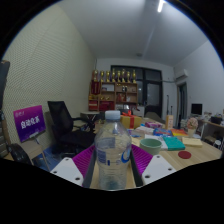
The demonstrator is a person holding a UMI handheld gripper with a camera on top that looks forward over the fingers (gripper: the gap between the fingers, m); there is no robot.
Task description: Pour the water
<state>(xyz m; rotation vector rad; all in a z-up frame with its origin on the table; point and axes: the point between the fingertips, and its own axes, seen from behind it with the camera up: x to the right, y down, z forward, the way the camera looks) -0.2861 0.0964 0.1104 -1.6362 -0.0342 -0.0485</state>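
Bottle (112,152) of clear plastic with a white cap stands upright between the fingers of the hand-held gripper (112,165), whose magenta pads (84,160) press against it from both sides, pinching it. The bottle carries a pale label around its middle. Beyond the bottle lies a wooden counter (190,157) strewn with small things: a green plate (151,144) just behind the bottle, a teal flat piece (172,143) beside that plate, and a dark red disc (185,154) further along. Behind the bottle, farther off, stand a black office chair (66,125) and a shelf (113,95) with bottles.
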